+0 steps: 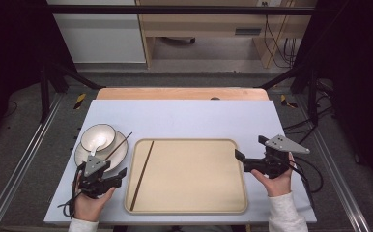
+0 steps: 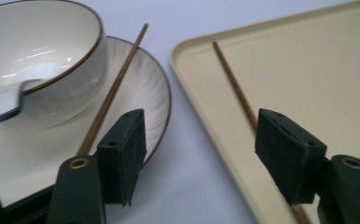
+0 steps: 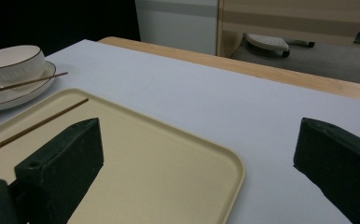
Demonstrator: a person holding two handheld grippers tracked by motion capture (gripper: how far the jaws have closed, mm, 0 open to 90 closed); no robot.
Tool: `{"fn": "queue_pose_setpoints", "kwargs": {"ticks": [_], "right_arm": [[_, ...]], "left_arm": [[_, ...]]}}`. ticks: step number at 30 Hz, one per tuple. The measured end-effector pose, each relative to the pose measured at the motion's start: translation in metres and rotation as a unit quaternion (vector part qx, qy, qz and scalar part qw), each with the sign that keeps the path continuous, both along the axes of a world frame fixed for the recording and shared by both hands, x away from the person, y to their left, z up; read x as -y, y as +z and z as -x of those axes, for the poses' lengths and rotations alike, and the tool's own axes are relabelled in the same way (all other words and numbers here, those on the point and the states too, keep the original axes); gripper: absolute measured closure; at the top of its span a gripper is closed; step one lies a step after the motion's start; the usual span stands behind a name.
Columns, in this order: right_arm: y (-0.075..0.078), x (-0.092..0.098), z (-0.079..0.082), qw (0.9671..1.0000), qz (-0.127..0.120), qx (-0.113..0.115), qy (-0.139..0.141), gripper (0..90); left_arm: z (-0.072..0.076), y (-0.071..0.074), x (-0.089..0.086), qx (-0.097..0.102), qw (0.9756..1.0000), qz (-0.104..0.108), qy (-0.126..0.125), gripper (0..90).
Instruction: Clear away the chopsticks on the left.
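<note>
At lower left of the high view, the left gripper (image 1: 119,175) hangs with jaws wide and nothing between them. One chopstick (image 1: 141,175) lies on the tray (image 1: 189,209) along its left edge; another chopstick (image 1: 118,146) rests across the plate (image 1: 120,155) beside the bowl (image 1: 98,137). At right of centre, the right gripper (image 1: 249,148) is spread wide and empty over the tray's right rim.

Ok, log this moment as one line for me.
left gripper: open, empty, beside plate | right gripper: open, empty | one chopstick in tray | other chopstick on plate | spoon in bowl
</note>
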State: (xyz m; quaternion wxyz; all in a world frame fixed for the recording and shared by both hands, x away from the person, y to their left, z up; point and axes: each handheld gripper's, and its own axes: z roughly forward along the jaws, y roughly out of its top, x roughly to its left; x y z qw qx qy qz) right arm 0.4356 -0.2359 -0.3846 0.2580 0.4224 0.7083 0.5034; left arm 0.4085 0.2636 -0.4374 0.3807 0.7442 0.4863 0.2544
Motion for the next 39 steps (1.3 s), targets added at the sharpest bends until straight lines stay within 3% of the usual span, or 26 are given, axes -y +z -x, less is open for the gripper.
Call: {"fn": "queue_pose_setpoints", "kwargs": {"ticks": [6, 11, 16, 21, 24, 34, 39], "right_arm": [[0.0, -0.001, 0.0, 1.0, 0.001, -0.001, 0.0, 1.8], [-0.002, -0.003, -0.001, 1.0, 0.004, -0.004, 0.0, 1.8], [-0.003, -0.003, -0.002, 1.0, 0.006, -0.007, 0.001, 1.8], [-0.004, -0.004, -0.003, 0.9999, 0.009, -0.007, 0.002, 1.8], [-0.005, -0.005, -0.004, 0.9999, 0.01, -0.008, 0.002, 1.8], [-0.005, -0.005, -0.004, 0.9999, 0.012, -0.01, 0.004, 1.8], [-0.005, -0.005, -0.004, 0.9999, 0.011, -0.009, 0.003, 1.8]], "left_arm": [[-0.005, -0.003, -0.021, -0.01, 0.9997, -0.004, 0.021, 33.7], [-0.018, -0.008, -0.028, -0.024, 0.9988, -0.036, 0.024, 36.0], [-0.029, -0.01, -0.031, -0.026, 0.9982, -0.048, 0.023, 42.4], [-0.035, -0.014, -0.036, -0.04, 0.9975, -0.053, 0.025, 50.6], [-0.04, -0.017, -0.04, -0.049, 0.9974, -0.045, 0.027, 59.0], [-0.043, -0.018, -0.04, -0.06, 0.9973, -0.041, 0.015, 78.7], [-0.042, -0.017, -0.037, -0.064, 0.997, -0.041, 0.008, 83.9]]}}
